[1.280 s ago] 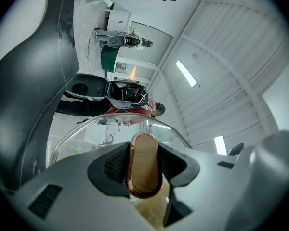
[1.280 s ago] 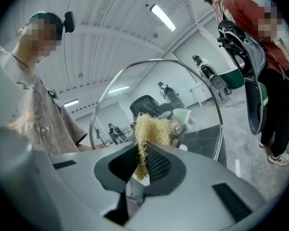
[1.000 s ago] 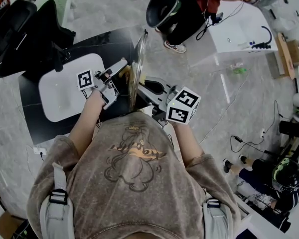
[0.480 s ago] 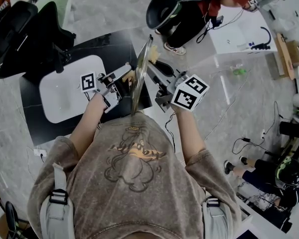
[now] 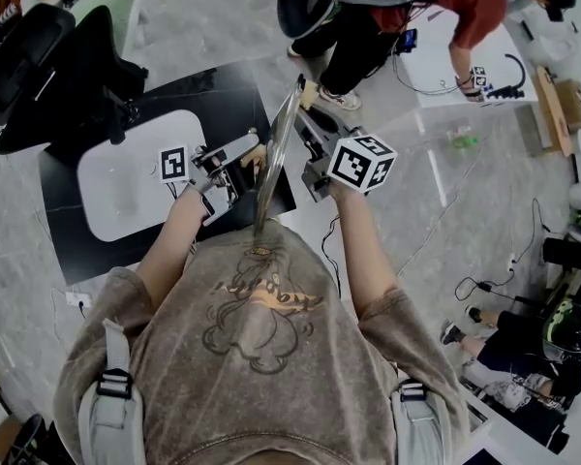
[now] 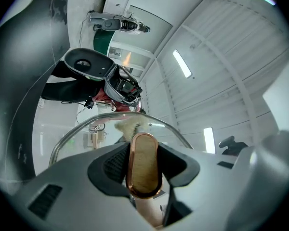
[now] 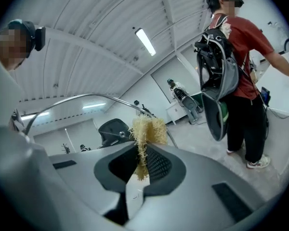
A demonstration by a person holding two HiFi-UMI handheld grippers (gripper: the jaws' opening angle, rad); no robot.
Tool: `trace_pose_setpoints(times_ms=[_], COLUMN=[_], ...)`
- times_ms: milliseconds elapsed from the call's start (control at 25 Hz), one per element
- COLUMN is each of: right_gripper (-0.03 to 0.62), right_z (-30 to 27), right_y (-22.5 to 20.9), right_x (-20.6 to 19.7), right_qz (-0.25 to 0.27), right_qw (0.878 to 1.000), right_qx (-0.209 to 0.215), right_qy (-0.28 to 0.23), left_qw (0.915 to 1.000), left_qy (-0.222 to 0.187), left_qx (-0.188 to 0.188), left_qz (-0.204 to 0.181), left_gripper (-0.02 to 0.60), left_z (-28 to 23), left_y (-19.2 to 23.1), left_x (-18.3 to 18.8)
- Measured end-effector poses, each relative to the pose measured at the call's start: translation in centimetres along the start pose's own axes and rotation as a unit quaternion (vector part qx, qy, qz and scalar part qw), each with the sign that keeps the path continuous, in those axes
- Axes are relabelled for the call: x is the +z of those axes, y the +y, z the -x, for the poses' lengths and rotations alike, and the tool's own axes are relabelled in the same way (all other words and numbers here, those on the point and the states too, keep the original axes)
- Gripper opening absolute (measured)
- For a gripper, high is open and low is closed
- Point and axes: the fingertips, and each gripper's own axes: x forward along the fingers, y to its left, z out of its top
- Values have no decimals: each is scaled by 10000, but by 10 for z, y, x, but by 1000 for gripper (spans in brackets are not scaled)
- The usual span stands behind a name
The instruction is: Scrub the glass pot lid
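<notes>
The round, steel-rimmed glass pot lid stands on edge in the air between the two grippers. The left gripper is clamped on the lid's copper-rimmed wooden knob. The right gripper pinches a pale yellow fibrous scrubber, which seems to be pressed against the glass.
</notes>
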Motion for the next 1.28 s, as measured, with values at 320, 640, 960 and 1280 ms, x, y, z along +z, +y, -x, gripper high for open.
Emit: trace_pose_setpoints(times_ms=[320,640,960,1280], right_gripper=[40,40,40,40], right_z=[-10,-8,37,75], right_y=[-38,-36,-61,-83], right_x=[-59,-66,-57,-56], right_qz=[-58,-81,-43,-81], right_qw=[9970,9967,9959,9922], right_qx=[-520,-506,-744,-1172], right_qy=[572,627,514,415], left_qw=[10000,9998,9973,9706], left_qy=[-57,-78,-260,-208], left_qx=[-31,70,451,1717], left_qz=[34,-152,-519,-1675], left_gripper=[179,179,181,179], left_z=[2,3,31,57], left_y=[-2,-2,-4,2], left_x=[4,2,26,54])
